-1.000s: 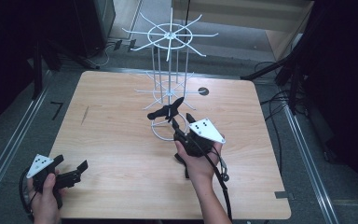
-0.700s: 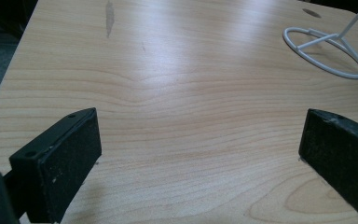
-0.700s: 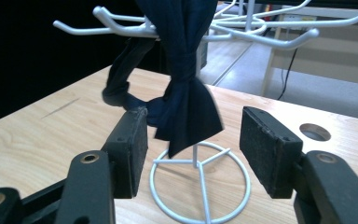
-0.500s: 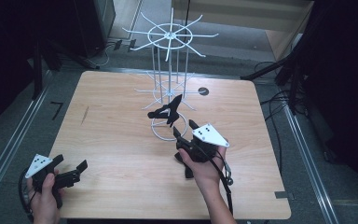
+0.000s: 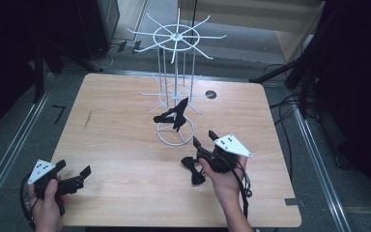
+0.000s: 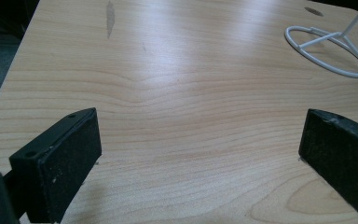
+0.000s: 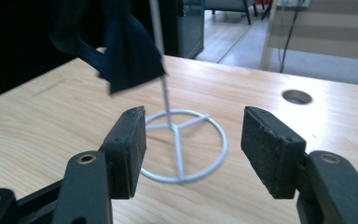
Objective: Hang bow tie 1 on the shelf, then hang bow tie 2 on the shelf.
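A white wire rack [image 5: 176,63] stands on the wooden table [image 5: 125,145], resting on its ring base [image 5: 174,139]. A black bow tie [image 5: 174,116] hangs on one of its low spokes. My right gripper [image 5: 204,138] is below and to the right of the ring, pointing at it. Its jaws are open, have just been opening, and have nothing between them. In the right gripper view the bow tie [image 7: 121,51] hangs up left above the gripper [image 7: 193,144] and the ring base [image 7: 186,140]. My left gripper [image 5: 72,169] rests open at the near left corner.
A dark bow-shaped thing [image 5: 192,170] sits by my right thumb; I cannot tell if it lies on the table or belongs to the gripper. A round hole [image 5: 210,94] is in the table behind the rack. The left gripper [image 6: 200,154] faces bare wood, with the ring base [image 6: 328,51] far right.
My right gripper has drawn back from the hanging bow tie toward the near edge and sunk a little. The bow tie stays on the rack. The left gripper has not moved.
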Available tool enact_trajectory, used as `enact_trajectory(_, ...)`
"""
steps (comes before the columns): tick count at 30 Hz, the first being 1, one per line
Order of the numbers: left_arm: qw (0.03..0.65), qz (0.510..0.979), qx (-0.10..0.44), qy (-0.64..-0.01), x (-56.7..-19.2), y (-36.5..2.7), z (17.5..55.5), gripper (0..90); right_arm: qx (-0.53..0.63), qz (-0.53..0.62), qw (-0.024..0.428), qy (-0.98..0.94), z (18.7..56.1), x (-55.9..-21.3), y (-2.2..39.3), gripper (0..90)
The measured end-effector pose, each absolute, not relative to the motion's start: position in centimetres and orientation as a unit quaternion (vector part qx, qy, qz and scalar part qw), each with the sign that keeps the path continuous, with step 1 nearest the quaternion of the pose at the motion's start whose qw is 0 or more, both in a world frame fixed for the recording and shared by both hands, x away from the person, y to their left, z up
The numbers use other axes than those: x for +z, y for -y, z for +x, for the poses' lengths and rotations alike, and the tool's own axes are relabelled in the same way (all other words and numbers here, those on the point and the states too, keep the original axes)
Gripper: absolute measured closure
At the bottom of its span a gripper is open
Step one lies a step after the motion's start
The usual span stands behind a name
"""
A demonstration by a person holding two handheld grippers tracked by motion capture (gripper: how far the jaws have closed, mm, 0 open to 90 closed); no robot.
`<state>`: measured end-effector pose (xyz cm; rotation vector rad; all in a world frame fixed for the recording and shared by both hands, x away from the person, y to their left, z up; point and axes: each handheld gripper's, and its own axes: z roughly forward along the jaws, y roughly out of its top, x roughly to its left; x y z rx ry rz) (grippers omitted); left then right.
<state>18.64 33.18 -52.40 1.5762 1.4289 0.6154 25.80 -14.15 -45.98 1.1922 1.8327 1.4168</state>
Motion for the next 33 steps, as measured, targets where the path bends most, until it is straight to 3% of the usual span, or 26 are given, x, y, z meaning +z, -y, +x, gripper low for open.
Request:
enact_trajectory(16, 0.44, 0.641, 0.253, -0.576, -52.4, -33.0, 18.6, 0.0, 0.505, 0.491, 0.25, -0.664, 24.9, -49.3, 20.2, 42.2)
enact_trajectory(33, 0.441, 0.641, 0.251, -0.576, -52.4, -33.0, 18.6, 0.0, 0.445, 0.543, 0.183, -0.688, 25.7, -52.9, 21.2, 53.9)
